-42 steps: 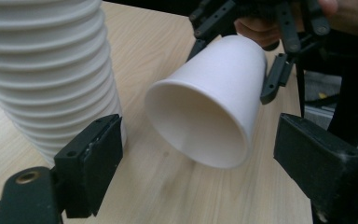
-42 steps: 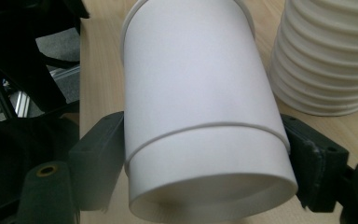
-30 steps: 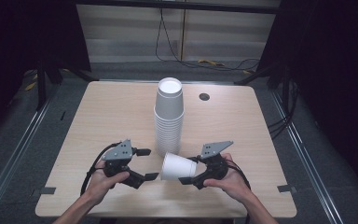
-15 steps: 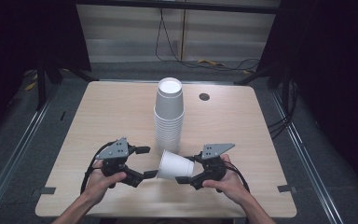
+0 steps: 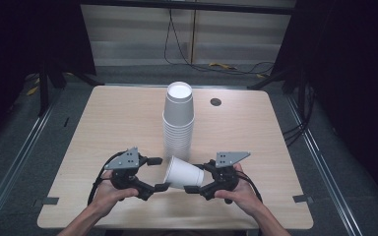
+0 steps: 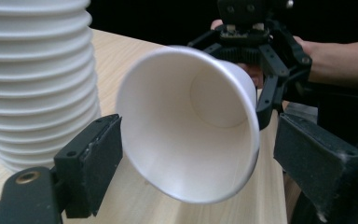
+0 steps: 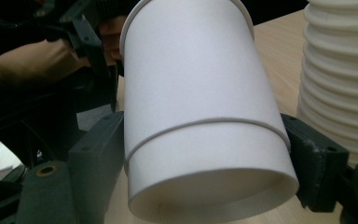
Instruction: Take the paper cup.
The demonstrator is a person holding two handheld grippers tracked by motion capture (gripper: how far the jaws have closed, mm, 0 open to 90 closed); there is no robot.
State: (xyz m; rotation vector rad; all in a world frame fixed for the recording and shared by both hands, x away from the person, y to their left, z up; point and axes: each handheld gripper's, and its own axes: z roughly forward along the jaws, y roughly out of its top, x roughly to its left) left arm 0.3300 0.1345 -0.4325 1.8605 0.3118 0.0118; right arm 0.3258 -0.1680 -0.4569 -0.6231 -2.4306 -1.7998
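The cup [image 5: 183, 172] lies on its side in the air just above the surface [image 5: 118, 118], in front of the stack [image 5: 178, 120], its long axis running between the hands. Its mouth faces the left gripper [image 5: 159, 173]; its base end is pinched by the right gripper [image 7: 205, 154], jaws pressed to both walls. The left gripper's jaws are spread on either side of the rim, not touching it, so a handover looks likely.

A light wooden table [image 5: 113, 123] with rounded corners carries the things; a tall stack of white paper cups [image 5: 178, 123] stands upright near its middle; a small dark round grommet hole [image 5: 215, 102] sits toward the far edge, right of the stack.
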